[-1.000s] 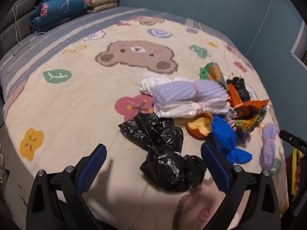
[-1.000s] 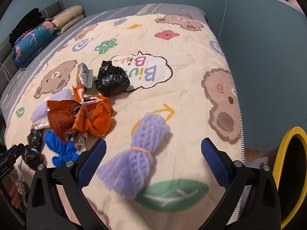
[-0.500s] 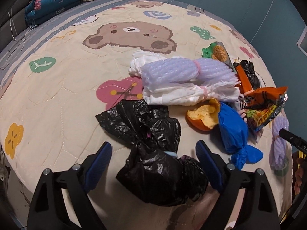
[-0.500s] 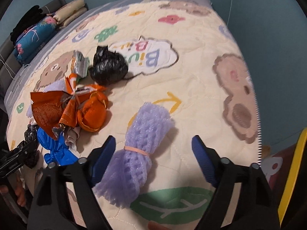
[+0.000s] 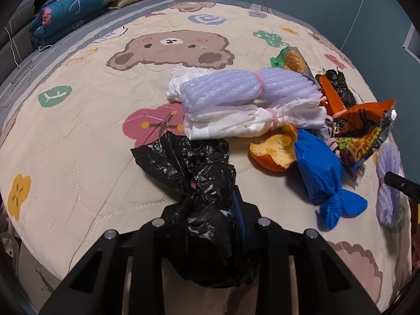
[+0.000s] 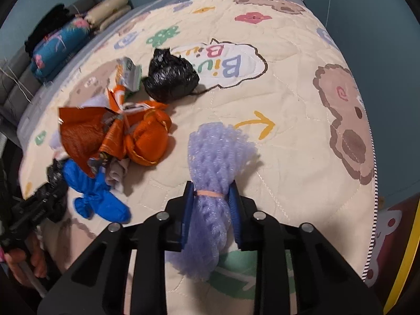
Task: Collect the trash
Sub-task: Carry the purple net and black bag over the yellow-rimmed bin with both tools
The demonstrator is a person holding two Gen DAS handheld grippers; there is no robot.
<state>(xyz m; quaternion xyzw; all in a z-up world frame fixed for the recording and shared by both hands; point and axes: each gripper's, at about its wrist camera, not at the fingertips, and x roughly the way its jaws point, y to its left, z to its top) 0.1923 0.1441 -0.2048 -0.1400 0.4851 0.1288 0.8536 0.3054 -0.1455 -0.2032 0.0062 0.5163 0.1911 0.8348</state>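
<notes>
On cartoon-print quilt [image 5: 78,136] near bed's front edge — left gripper [image 5: 210,210] jaws just closed, now pinching neck of black plastic bag [image 5: 199,173]; bag's bulk sags between fingers. Right gripper [image 6: 210,204] jaws also just closed, clamped on purple foam net bundle [image 6: 215,157] at its pink rubber band. Between the two grippers: blue tied bag [image 5: 320,173], orange peel [image 5: 273,152], orange snack wrapper [image 5: 365,134]. Farther back — white and lilac foam net rolls [image 5: 236,97], second black bag [image 6: 170,78] beside green packet [image 5: 291,59].

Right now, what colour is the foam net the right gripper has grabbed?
Pale purple foam net, cinched by a pinkish band; the right wrist view shows it best.
</notes>
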